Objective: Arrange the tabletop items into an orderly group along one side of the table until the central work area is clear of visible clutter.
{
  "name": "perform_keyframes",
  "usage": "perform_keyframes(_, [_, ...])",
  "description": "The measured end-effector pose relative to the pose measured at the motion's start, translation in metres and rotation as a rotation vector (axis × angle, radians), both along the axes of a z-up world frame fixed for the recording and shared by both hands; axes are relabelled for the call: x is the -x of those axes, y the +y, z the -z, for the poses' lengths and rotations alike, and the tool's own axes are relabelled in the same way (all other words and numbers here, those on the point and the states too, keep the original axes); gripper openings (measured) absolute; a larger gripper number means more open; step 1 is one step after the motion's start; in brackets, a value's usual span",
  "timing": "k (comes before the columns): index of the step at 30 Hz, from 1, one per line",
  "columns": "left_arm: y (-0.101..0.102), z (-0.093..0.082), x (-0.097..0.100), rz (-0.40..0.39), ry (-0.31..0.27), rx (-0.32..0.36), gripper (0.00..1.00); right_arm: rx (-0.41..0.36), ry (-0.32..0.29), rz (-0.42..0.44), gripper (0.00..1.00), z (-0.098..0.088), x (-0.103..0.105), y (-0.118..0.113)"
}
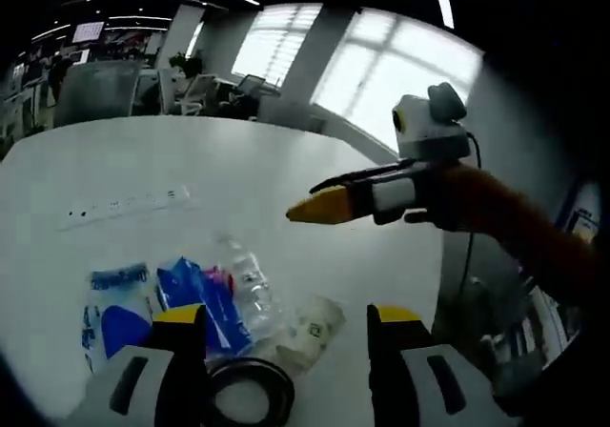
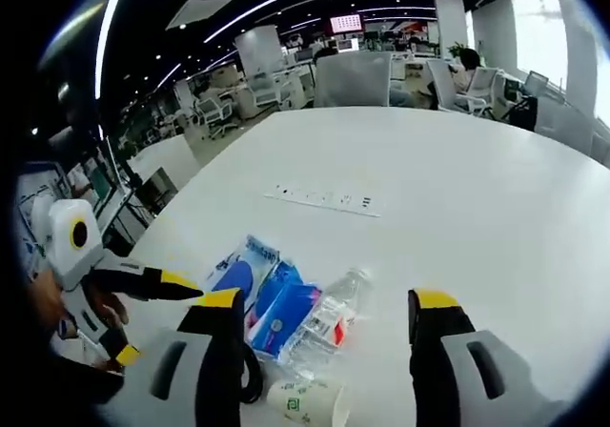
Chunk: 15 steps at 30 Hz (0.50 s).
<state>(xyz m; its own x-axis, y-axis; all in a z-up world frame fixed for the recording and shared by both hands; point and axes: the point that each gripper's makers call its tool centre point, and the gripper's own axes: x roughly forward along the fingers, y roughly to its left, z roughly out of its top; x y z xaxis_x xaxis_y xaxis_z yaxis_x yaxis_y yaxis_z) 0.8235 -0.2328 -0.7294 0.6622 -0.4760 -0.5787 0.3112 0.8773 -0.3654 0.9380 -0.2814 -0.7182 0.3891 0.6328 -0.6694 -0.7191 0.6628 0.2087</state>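
Both tongs, left (image 1: 286, 336) and right (image 2: 324, 327), hang released above the bottle (image 2: 324, 327), packets (image 2: 281, 313), cup (image 2: 305, 400) and tape roll (image 1: 243, 389), gathered at the tabletop's (image 2: 457, 189) near edge, freeing the centre.

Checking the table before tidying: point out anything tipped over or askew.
The clear plastic water bottle lies on its side, and the white paper cup is tipped over beside it. The blue tissue packs lie loosely angled. Nothing looks spilled.
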Motion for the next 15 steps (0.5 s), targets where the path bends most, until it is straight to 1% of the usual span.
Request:
perform_keyframes(1, [-0.004,0.002,-0.002,0.011,0.007,0.000,0.67,-0.002,0.010,0.001,0.64,0.001,0.001,0.001])
perform_keyframes(3, [-0.011,0.006,-0.003,0.021,0.040,0.011,0.67,0.001,0.023,0.000,0.63,0.003,-0.003,0.003])
perform_keyframes(4, [-0.013,0.007,-0.006,0.023,0.042,0.008,0.67,0.001,0.028,0.000,0.62,0.004,-0.005,0.003])
perform_keyframes(6, [-0.015,0.011,-0.010,0.030,0.055,-0.001,0.67,-0.003,0.042,0.010,0.61,0.007,-0.010,0.003])
perform_keyframes(8, [-0.017,0.014,-0.012,0.032,0.077,-0.003,0.67,-0.009,0.051,0.037,0.61,0.010,-0.020,0.001])
perform_keyframes(9, [-0.019,0.020,-0.013,0.041,0.121,-0.012,0.67,-0.017,0.055,0.047,0.60,0.010,-0.021,0.001])
perform_keyframes(10, [-0.019,0.022,-0.014,0.042,0.132,-0.014,0.67,-0.022,0.068,0.058,0.59,0.012,-0.022,0.001])
perform_keyframes(12, [-0.020,0.025,-0.020,0.039,0.135,-0.015,0.66,-0.037,0.087,0.079,0.56,0.016,-0.030,0.001])
perform_keyframes(13, [-0.022,0.027,-0.023,0.045,0.152,-0.010,0.65,-0.045,0.095,0.089,0.55,0.016,-0.030,0.000])
perform_keyframes(15, [-0.024,0.030,-0.026,0.045,0.167,-0.007,0.65,-0.071,0.133,0.106,0.53,0.023,-0.037,-0.001])
